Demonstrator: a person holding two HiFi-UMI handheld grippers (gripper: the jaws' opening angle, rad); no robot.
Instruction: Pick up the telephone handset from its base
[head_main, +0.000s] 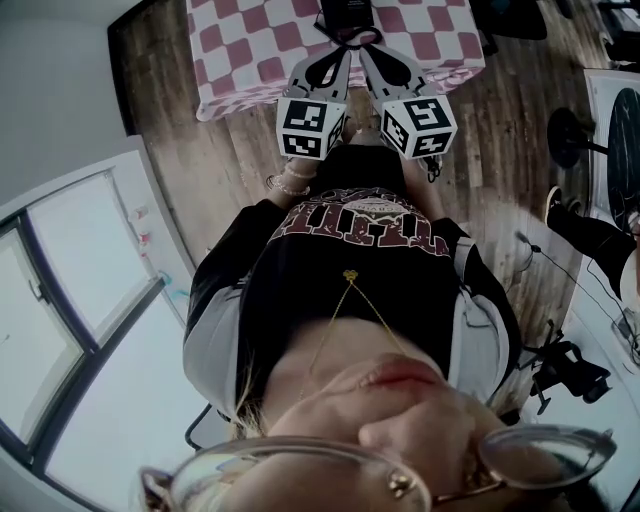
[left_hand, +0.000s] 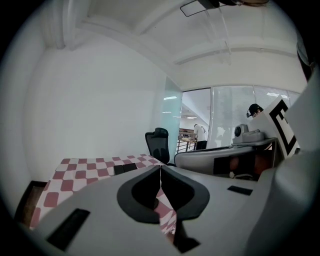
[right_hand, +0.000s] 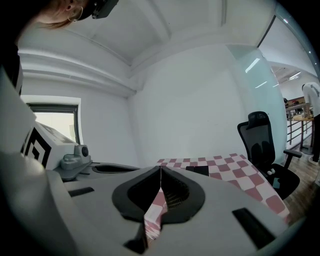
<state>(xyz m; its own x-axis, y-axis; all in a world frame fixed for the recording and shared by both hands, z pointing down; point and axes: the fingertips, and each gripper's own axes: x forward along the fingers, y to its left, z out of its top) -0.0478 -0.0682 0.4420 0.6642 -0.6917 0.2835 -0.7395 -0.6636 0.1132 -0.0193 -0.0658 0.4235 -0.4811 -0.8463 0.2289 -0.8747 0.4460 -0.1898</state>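
Observation:
The black telephone (head_main: 346, 12) sits on a table with a pink-and-white checked cloth (head_main: 250, 45) at the top of the head view. It shows as a low dark block (left_hand: 125, 168) in the left gripper view and again (right_hand: 198, 170) in the right gripper view. My left gripper (head_main: 343, 50) and right gripper (head_main: 366, 48) are held side by side over the table's near edge, pointing at the phone and short of it. Both are shut with nothing between the jaws (left_hand: 160, 169) (right_hand: 160, 169). I cannot make out the handset separately from the base.
A black office chair (left_hand: 157, 142) (right_hand: 262, 145) stands beside the table. Wooden floor (head_main: 200, 170) surrounds it. A white desk (head_main: 605, 110) lies at the right, with cables and a black stand (head_main: 570, 365) below it. My own torso fills the middle of the head view.

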